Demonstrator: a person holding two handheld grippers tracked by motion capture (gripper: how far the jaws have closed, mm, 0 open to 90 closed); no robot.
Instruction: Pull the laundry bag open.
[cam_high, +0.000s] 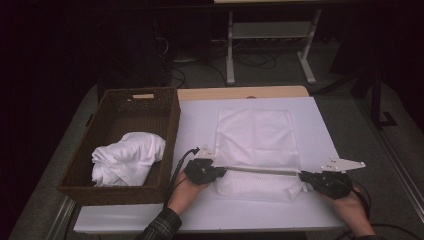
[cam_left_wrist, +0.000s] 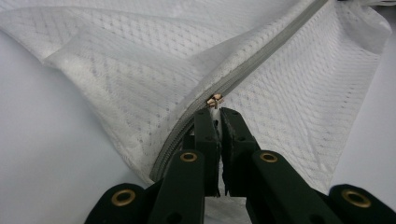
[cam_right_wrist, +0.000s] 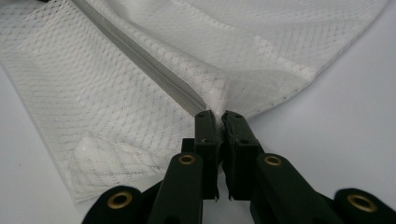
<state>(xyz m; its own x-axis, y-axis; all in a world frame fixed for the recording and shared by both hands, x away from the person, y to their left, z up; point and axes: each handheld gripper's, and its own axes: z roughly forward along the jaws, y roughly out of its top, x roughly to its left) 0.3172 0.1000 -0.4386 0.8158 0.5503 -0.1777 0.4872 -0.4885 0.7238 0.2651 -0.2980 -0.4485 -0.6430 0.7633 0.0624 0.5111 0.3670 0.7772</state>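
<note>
Your left gripper (cam_left_wrist: 217, 111) pinches the zipper pull (cam_left_wrist: 215, 100) of the mesh bag (cam_high: 257, 150). Your right gripper (cam_right_wrist: 218, 114) pinches the zipper's (cam_right_wrist: 140, 60) other end. The clamped fabric is hidden between the jaws.

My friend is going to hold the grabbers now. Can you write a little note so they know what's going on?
Left gripper: jaws shut on the zipper pull.
Right gripper: jaws shut on the mesh bag at the zipper's other end.
The bag lies on the white table, zipper stretched between the grippers.
White cloth sits in the wicker basket on the left.
Left to do: probably slide the zipper along; how far it is open I cannot tell.
</note>
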